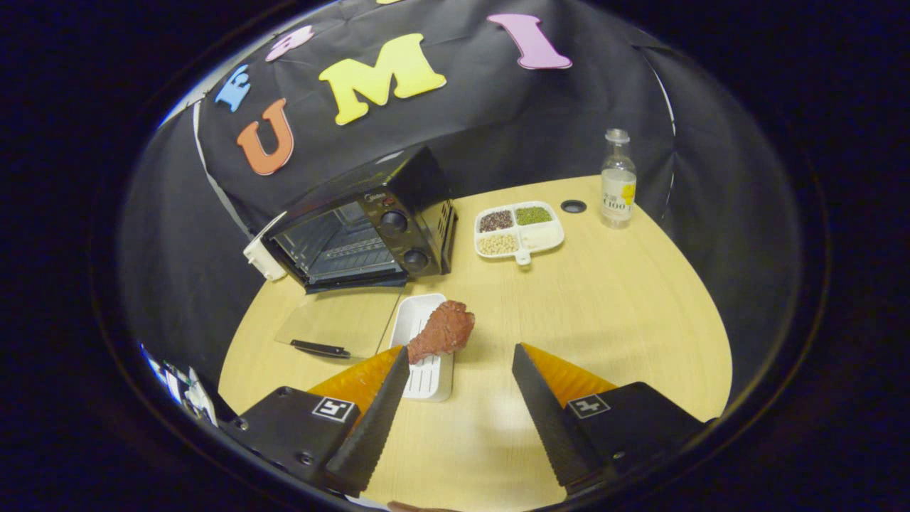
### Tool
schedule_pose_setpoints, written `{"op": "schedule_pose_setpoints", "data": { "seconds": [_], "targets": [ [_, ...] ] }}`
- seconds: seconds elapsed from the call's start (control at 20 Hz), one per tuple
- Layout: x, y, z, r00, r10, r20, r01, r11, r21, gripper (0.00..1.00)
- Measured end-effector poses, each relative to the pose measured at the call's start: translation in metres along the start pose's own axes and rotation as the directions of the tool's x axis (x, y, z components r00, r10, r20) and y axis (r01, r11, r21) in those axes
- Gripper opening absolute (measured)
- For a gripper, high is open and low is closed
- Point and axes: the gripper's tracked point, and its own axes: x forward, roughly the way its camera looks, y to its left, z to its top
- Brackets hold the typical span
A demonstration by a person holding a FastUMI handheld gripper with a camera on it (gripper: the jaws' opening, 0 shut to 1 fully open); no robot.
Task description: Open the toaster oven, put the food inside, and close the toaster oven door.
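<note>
The toaster oven stands at the far left of the table with its glass door already dropped flat toward the near side, its dark handle at the near edge; the wire rack inside is exposed. So the opening step looks done and the food is the next concern.

The food, a brown drumstick-shaped piece, rests on the right rim of a white rectangular tray just right of the open door. It lies just ahead of the gripper, nearer the left finger than the right, almost touching that left fingertip. Its long axis runs on a diagonal, from the thin end at the near left up to the thick end at the far right, so it lies skewed across the line of the fingers rather than square between them.

The jaws stand wide apart and hold nothing. The gripper hovers above the table, tilted down and looking forward over the tray. A grasp probably calls for a small shift to the left and forward, so the thick end sits between the fingers.

Farther right lie a divided dish of grains and a clear bottle, well apart from the work.
</note>
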Motion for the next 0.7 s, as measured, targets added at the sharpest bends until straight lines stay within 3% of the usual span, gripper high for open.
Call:
{"op": "schedule_pose_setpoints", "data": {
  "seconds": [0.2,0.35,0.4,0.5,0.6,0.7],
  "targets": [
    [0.027,0.009,0.003,0.988,0.148,-0.04,-0.144,0.986,0.088,0.79],
    [0.039,0.013,0.0,0.981,0.19,-0.048,-0.183,0.976,0.121,0.67],
    [0.042,0.008,-0.002,0.982,0.181,-0.052,-0.172,0.975,0.144,0.6],
    [0.048,0.003,-0.004,0.985,0.16,-0.058,-0.149,0.975,0.163,0.36],
    [0.041,0.012,-0.003,0.981,0.191,-0.048,-0.181,0.971,0.155,0.18],
    [0.032,0.02,-0.004,0.98,0.194,-0.043,-0.187,0.973,0.132,0.12]
  ]
}}
